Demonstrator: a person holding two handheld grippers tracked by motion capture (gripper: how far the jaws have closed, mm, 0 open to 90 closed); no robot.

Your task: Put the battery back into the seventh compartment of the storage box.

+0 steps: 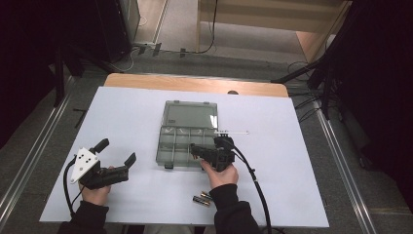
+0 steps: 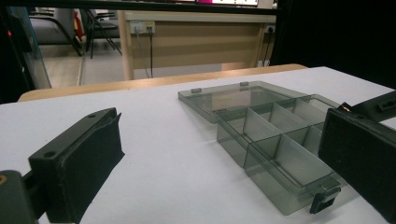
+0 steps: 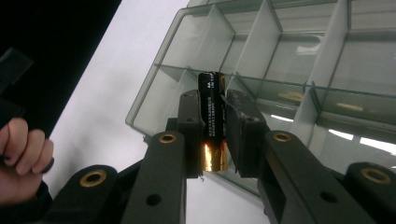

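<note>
A clear grey compartment box (image 1: 187,139) lies open at the table's middle, its lid folded back; I also see the box (image 2: 275,135) and the box (image 3: 299,70) from the grippers. My right gripper (image 3: 215,100) is shut on a black and gold battery (image 3: 212,116), held upright over the box's near edge. In the high view the right gripper (image 1: 197,151) sits at the box's front right corner. Two more batteries (image 1: 203,198) lie on the table near the right forearm. My left gripper (image 1: 117,152) rests open at the left, nothing between its jaws.
The white table top (image 1: 122,112) has free room left and right of the box. A thin clear strip (image 1: 233,131) lies right of the box. A cable (image 1: 255,180) trails from the right gripper toward the front edge.
</note>
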